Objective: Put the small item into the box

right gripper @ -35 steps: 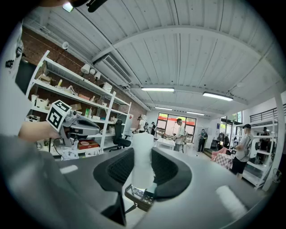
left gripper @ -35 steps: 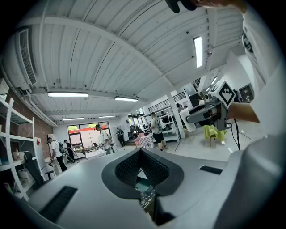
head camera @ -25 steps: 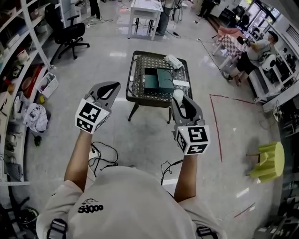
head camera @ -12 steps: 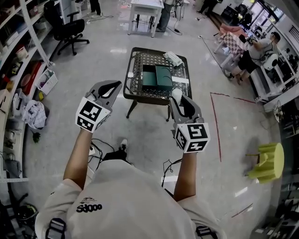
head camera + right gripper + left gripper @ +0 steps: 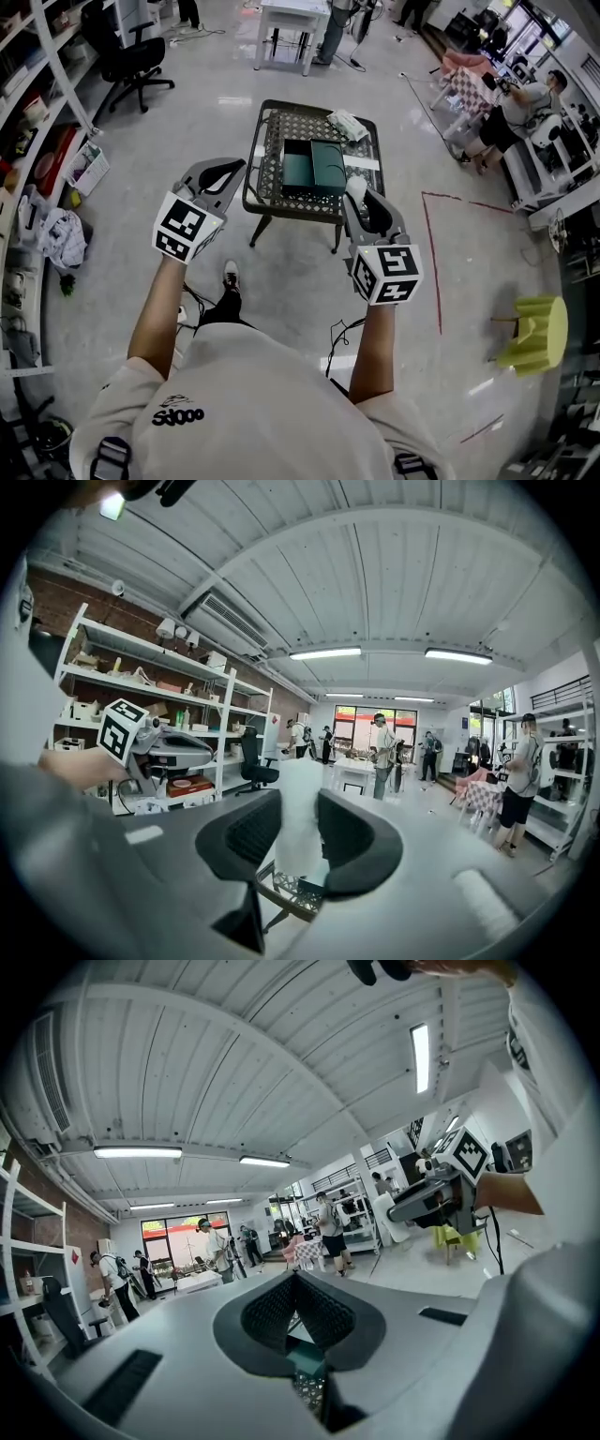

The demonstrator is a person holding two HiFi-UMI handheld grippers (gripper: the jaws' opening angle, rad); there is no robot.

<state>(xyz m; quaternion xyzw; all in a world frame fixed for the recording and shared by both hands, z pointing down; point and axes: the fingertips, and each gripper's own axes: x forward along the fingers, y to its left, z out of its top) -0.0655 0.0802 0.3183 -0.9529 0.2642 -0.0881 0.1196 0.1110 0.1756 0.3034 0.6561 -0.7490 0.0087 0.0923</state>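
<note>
The right hand-held gripper (image 5: 364, 201) clamps white item (image 5: 298, 817).

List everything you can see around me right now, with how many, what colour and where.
table: one, dark metal lattice, on the floor ahead
box: one, green, middle of the table
packet: one, white, table's far right corner
office chair: one, black, far left
white table: one, far end of the room
stool: one, yellow-green, on the floor at right
tape lines: red, on the floor right of the table
seated person: one, far right
white item: one, between the right gripper's jaws
left gripper: grey, jaws together, empty
right gripper: grey, closed on the white item
</note>
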